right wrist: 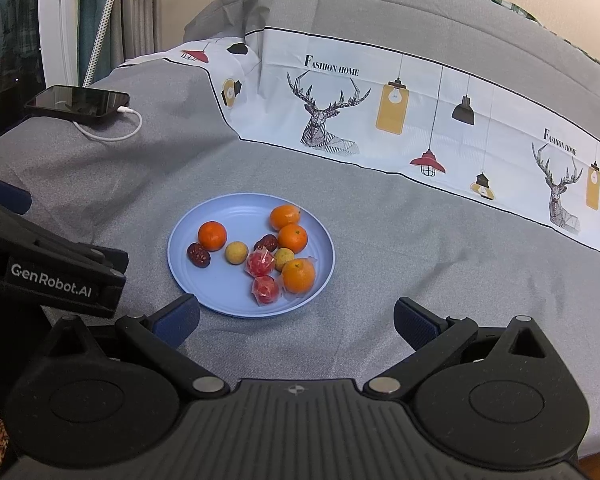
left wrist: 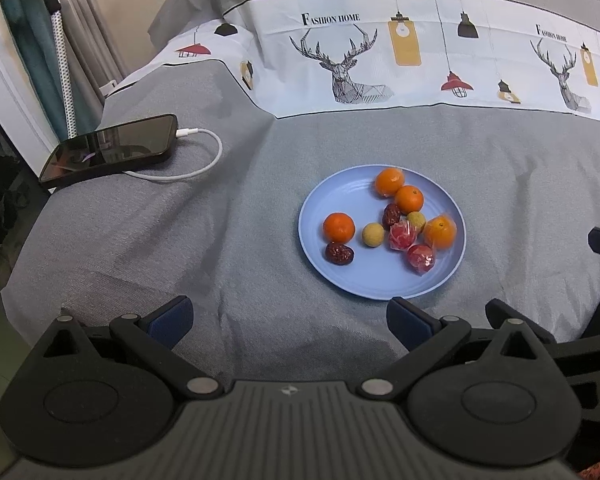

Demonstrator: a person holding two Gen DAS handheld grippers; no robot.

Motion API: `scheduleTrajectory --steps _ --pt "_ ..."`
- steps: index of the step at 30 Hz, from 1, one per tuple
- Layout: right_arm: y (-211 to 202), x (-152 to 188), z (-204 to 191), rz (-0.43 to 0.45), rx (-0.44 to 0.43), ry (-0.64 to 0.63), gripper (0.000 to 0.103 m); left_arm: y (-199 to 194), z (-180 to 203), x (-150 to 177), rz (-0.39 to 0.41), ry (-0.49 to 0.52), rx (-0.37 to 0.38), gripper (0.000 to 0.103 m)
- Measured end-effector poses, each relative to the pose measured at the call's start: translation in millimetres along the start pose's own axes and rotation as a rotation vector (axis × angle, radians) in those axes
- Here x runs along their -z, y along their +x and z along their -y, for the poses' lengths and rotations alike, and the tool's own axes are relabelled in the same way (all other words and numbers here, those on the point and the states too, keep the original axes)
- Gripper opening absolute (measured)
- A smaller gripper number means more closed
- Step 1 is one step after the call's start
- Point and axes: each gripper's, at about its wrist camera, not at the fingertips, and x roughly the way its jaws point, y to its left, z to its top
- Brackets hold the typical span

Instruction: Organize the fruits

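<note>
Hovering near the blue plate [left wrist: 364,280] of fruit, both hand-held grippers [left wrist: 288,320] [right wrist: 296,320] spread apart, empty.

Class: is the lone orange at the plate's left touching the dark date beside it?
Cannot tell. In both views, orange and date meet without visible plate between.

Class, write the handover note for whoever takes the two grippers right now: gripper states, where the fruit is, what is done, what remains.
Left gripper: open, empty, short of the blue plate.
Right gripper: open, empty, also short of the plate.
All fruit lies mixed on the plate: four oranges, two dark dates, two yellow-green round fruits, two red wrapped pieces.
Done: no sorting visible.
Left: all grouping.
</note>
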Motion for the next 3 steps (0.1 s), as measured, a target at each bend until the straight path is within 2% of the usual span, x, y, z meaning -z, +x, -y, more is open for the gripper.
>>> scheduleTrajectory --steps 3 --pt "0.9 1.1 1.2 -0.002 -0.005 -0.003 0.102 -0.7 -0.7 -0.6 0.004 -0.004 0.002 0.103"
